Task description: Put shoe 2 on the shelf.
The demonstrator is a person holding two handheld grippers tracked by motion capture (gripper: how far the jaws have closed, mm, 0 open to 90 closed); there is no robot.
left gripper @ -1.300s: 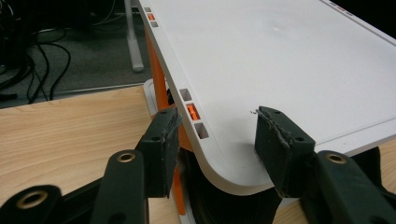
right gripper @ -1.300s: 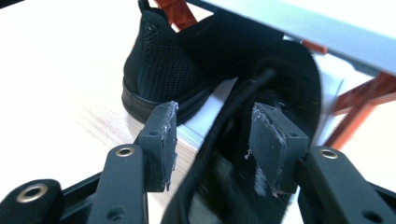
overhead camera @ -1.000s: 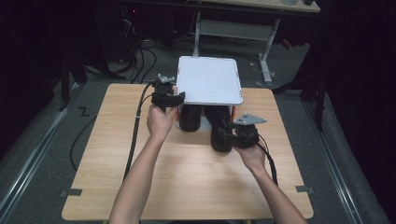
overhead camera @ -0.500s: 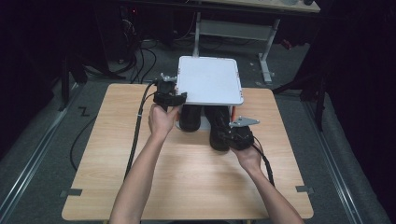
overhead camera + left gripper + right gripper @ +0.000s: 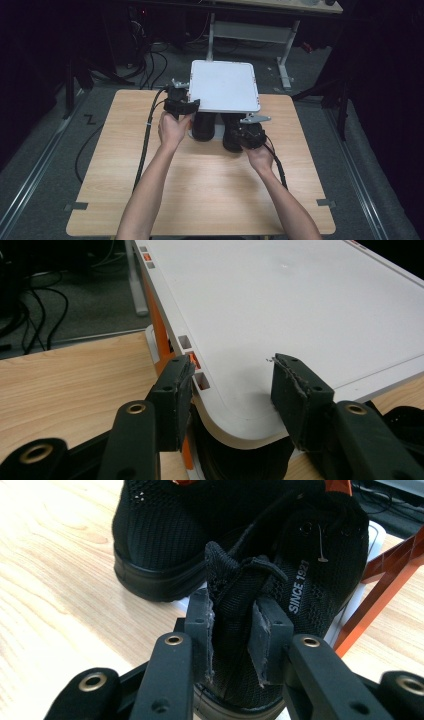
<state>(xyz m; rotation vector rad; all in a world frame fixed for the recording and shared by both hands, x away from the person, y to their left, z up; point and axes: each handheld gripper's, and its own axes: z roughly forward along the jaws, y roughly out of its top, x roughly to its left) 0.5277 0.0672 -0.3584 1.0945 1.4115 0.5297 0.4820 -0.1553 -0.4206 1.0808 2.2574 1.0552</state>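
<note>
the right hand-held gripper [image 5: 232, 630] has just been closing and is now clamped on the tongue [image 5: 235, 587] of the right-hand black mesh shoe [image 5: 295, 580], which stands beside its twin [image 5: 155, 535] on the surface [image 5: 210, 195] under the white lid [image 5: 224, 86]. the left hand-held gripper [image 5: 232, 390] straddles that lid's near corner, jaws apart, seemingly steadying it, though contact is hard to judge. to do this well, pull the tongue gently along the shoe and keep the lid level.

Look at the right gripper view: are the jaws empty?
No, the right gripper pinches the black tongue of a shoe between its pads.
</note>
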